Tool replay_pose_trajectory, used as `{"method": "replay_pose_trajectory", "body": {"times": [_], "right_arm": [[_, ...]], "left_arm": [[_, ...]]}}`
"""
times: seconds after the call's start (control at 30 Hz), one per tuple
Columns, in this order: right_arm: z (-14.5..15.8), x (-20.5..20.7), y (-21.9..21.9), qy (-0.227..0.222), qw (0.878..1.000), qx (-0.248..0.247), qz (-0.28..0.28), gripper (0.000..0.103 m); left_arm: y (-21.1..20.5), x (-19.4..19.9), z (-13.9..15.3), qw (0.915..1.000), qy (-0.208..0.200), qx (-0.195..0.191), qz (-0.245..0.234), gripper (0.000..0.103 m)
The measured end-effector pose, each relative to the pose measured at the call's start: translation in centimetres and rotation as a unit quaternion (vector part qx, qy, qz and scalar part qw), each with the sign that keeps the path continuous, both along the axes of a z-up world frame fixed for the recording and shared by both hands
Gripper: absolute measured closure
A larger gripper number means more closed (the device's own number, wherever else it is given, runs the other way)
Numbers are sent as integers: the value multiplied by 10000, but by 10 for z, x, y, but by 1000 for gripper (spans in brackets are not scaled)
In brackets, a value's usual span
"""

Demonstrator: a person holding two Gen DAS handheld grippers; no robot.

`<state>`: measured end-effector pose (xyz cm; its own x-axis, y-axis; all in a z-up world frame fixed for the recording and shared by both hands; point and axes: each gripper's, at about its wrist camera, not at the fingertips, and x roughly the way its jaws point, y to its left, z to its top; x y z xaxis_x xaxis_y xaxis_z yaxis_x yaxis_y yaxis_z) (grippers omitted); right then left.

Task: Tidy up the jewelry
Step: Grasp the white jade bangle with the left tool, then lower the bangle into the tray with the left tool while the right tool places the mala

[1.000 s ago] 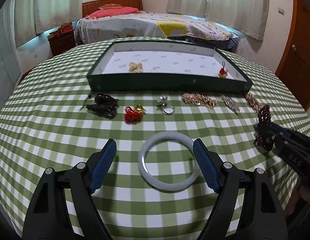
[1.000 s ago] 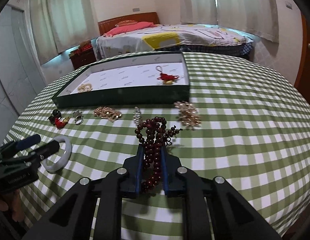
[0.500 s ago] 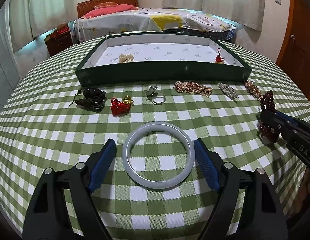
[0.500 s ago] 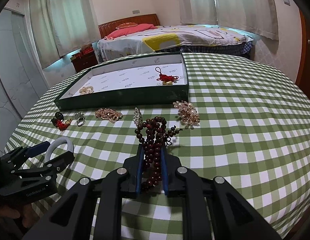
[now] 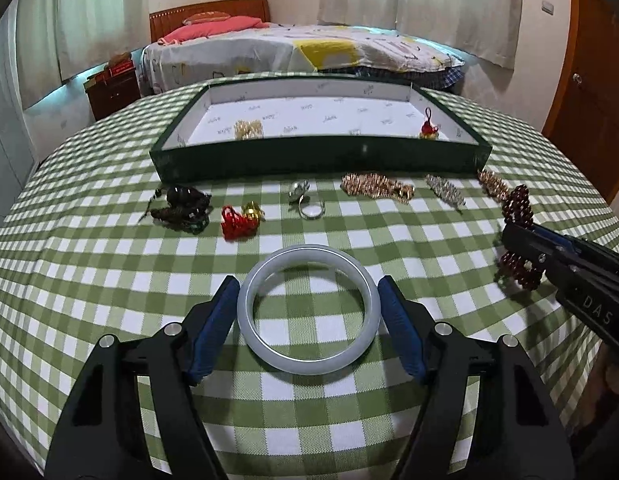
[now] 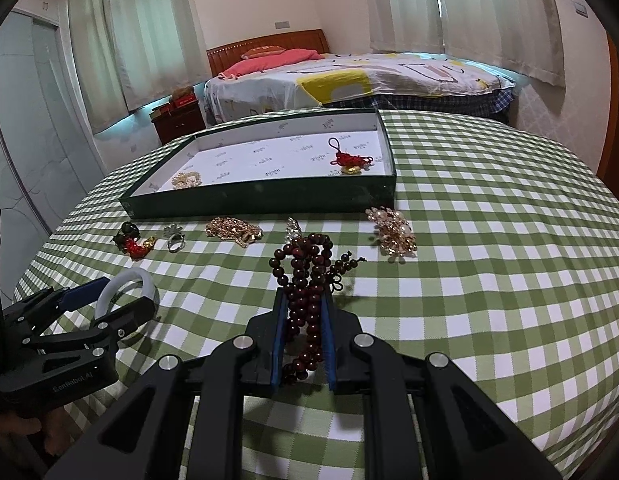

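My left gripper (image 5: 307, 294) has closed its blue pads on both sides of a pale jade bangle (image 5: 308, 308) and holds it just above the checked cloth; it also shows in the right wrist view (image 6: 127, 288). My right gripper (image 6: 303, 300) is shut on a dark red bead bracelet (image 6: 305, 276), lifted off the table; the bracelet also shows in the left wrist view (image 5: 519, 236). The green tray (image 5: 321, 158) with a white lining stands beyond and holds a gold piece (image 5: 248, 129) and a red tassel charm (image 5: 428, 127).
In front of the tray lie a dark bead piece (image 5: 181, 206), a red knot charm (image 5: 239, 222), a silver ring (image 5: 307, 202), a gold chain (image 5: 377, 186), a crystal brooch (image 5: 445, 190) and a gold brooch (image 6: 391, 232). A bed stands behind the round table.
My left gripper moved forward around the bangle and closed its pads onto it. My right gripper kept its hold on the bead bracelet and raised it slightly.
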<state>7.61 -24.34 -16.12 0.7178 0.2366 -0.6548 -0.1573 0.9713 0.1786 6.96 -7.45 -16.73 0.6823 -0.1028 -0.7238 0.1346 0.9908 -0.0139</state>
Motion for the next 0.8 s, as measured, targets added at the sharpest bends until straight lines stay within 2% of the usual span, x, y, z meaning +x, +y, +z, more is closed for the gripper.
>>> {"method": "replay_pose_trajectory", "body": {"times": [0.4, 0.8], "right_arm": [[27, 14, 9, -209, 9997, 75, 134, 86], [76, 65, 21, -769, 9967, 64, 260, 86]], "left_arm": [[9, 14, 42, 9986, -528, -54, 85, 34], [7, 80, 85, 9945, -1009, -267, 111, 34]]}}
